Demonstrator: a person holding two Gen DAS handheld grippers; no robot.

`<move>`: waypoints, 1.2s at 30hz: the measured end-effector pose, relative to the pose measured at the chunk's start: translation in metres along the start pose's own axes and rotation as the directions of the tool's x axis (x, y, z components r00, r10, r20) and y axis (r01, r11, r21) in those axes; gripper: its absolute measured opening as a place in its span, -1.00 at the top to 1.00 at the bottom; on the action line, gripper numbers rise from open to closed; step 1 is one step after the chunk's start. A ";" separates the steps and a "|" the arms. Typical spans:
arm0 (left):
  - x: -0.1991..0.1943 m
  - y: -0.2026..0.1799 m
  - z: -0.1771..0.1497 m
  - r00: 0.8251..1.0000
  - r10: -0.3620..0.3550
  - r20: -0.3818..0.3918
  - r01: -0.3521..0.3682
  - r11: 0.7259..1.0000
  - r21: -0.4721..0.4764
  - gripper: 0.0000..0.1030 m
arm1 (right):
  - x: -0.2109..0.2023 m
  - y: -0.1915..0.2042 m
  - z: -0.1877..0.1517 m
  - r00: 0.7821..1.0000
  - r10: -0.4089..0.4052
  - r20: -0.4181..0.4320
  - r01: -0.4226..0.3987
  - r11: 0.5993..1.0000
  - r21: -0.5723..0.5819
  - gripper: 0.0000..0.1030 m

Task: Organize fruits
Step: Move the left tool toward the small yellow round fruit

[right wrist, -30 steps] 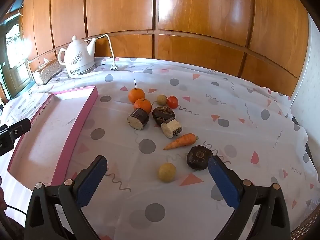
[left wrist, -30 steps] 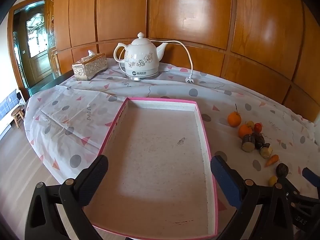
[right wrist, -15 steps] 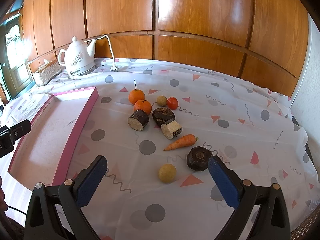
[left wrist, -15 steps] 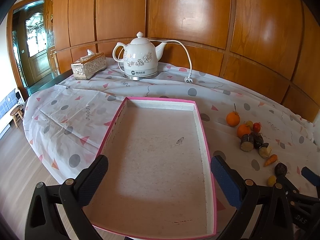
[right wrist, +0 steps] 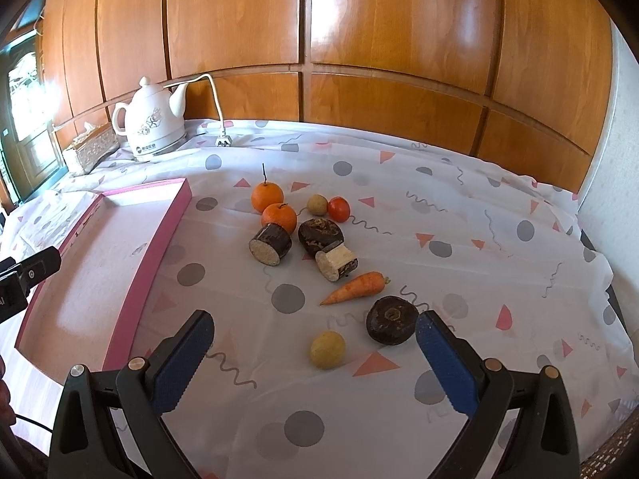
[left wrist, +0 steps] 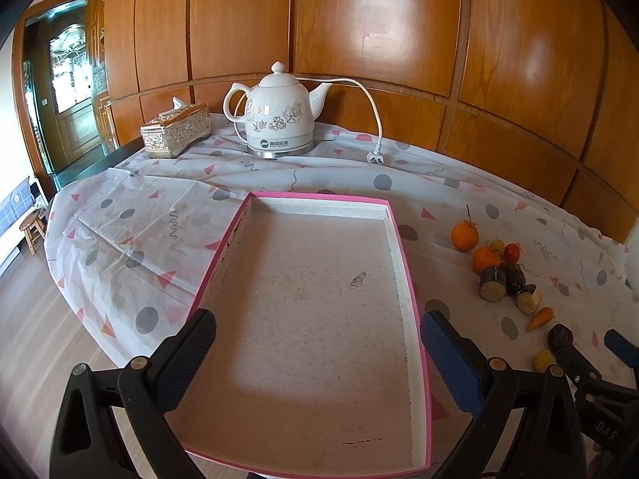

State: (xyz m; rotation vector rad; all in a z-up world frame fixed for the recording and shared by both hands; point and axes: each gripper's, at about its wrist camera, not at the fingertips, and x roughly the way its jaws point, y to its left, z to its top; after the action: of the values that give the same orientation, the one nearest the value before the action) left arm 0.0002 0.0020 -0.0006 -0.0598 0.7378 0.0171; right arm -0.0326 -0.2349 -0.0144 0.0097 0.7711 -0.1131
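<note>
This looks like a room in a home. The wall (right wrist: 359, 40) is shiny brown wood. A table wears a cloth (right wrist: 459, 239) with dots and triangles. A white flowered kettle (left wrist: 279, 119) and a tissue box (left wrist: 175, 131) sit on it. A wooden door (left wrist: 74, 107) and a little stool (left wrist: 34, 228) are nearby.

My left gripper (left wrist: 317, 349) hangs level and pointed forward, its jaws spread wide with nothing between them. My right gripper (right wrist: 313, 353) does the same, jaws wide apart and empty. From the left camera, the right gripper shows at four o'clock; from the right camera, the left gripper's tip pokes in at nine o'clock.
</note>
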 end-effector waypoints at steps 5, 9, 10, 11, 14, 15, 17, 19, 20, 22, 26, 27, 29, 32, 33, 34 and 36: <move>0.000 -0.001 0.000 1.000 -0.004 0.004 0.004 1.000 0.004 -0.99 | -0.001 0.000 0.000 1.000 -0.001 0.009 0.001 1.000 -0.001 -0.99; -0.001 -0.002 0.000 1.000 -0.009 0.009 0.009 1.000 0.006 -0.99 | -0.002 -0.002 0.001 1.000 -0.005 0.017 0.005 1.000 0.002 -0.99; -0.002 -0.002 0.000 1.000 -0.009 0.010 0.009 1.000 0.007 -0.99 | -0.002 -0.003 0.001 1.000 -0.005 0.018 0.005 1.000 0.003 -0.99; -0.002 -0.002 0.000 1.000 -0.009 0.009 0.009 1.000 0.007 -0.99 | -0.002 -0.003 0.001 1.000 -0.006 0.019 0.006 1.000 0.005 -0.99; -0.002 -0.002 0.000 1.000 -0.012 0.008 0.011 1.000 0.007 -0.99 | -0.002 -0.006 0.001 1.000 -0.008 0.019 0.008 1.000 0.012 -0.99; -0.002 -0.002 0.000 1.000 -0.014 0.009 0.014 1.000 0.006 -0.99 | -0.001 -0.007 0.001 1.000 -0.009 0.019 0.008 1.000 0.015 -0.99; -0.002 -0.002 0.000 1.000 -0.016 0.009 0.016 1.000 0.009 -0.99 | -0.001 -0.009 0.001 1.000 -0.010 0.020 0.010 1.000 0.019 -0.99; -0.002 -0.003 0.000 1.000 -0.016 0.007 0.016 1.000 0.012 -0.99 | -0.001 -0.011 0.001 1.000 -0.012 0.021 0.011 1.000 0.024 -0.99; -0.001 -0.004 0.000 1.000 -0.017 0.006 0.017 1.000 0.013 -0.99 | -0.001 -0.012 0.001 1.000 -0.012 0.022 0.012 1.000 0.026 -0.99; -0.001 -0.004 0.000 1.000 -0.021 0.005 0.021 1.000 0.013 -0.99 | 0.000 -0.013 0.001 1.000 -0.013 0.021 0.013 0.999 0.030 -0.99; 0.000 -0.005 0.000 1.000 -0.025 0.001 0.025 1.000 0.016 -0.99 | 0.001 -0.016 0.000 1.000 -0.014 0.020 0.013 0.999 0.035 -0.99; 0.000 -0.005 0.000 1.000 -0.026 0.000 0.026 1.000 0.018 -0.99 | 0.001 -0.016 0.000 1.000 -0.014 0.020 0.013 0.999 0.037 -0.99; 0.000 -0.006 0.000 1.000 -0.030 -0.001 0.030 0.999 0.021 -0.99 | 0.002 -0.019 0.000 1.000 -0.014 0.019 0.013 0.999 0.043 -0.99; 0.000 -0.008 0.000 0.999 -0.039 -0.003 0.039 0.999 0.027 -0.99 | 0.004 -0.024 0.000 1.000 -0.019 0.016 0.018 0.998 0.060 -0.99; 0.000 -0.009 0.000 0.999 -0.041 -0.004 0.042 0.999 0.030 -0.99 | 0.005 -0.027 0.000 1.000 -0.022 0.015 0.021 0.998 0.066 -0.99; 0.001 -0.010 0.000 0.999 -0.045 -0.006 0.045 0.998 0.034 -0.99 | 0.005 -0.029 0.000 1.000 -0.025 0.015 0.024 0.997 0.072 -0.99; 0.001 -0.012 -0.001 0.999 -0.053 -0.008 0.053 0.998 0.040 -0.99 | 0.007 -0.034 -0.001 0.999 -0.032 0.011 0.031 0.996 0.087 -0.99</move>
State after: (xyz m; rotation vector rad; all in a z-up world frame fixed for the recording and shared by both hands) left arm 0.0009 -0.0103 -0.0011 -0.0407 0.7434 -0.0486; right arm -0.0321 -0.2696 -0.0183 0.0792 0.7540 -0.1763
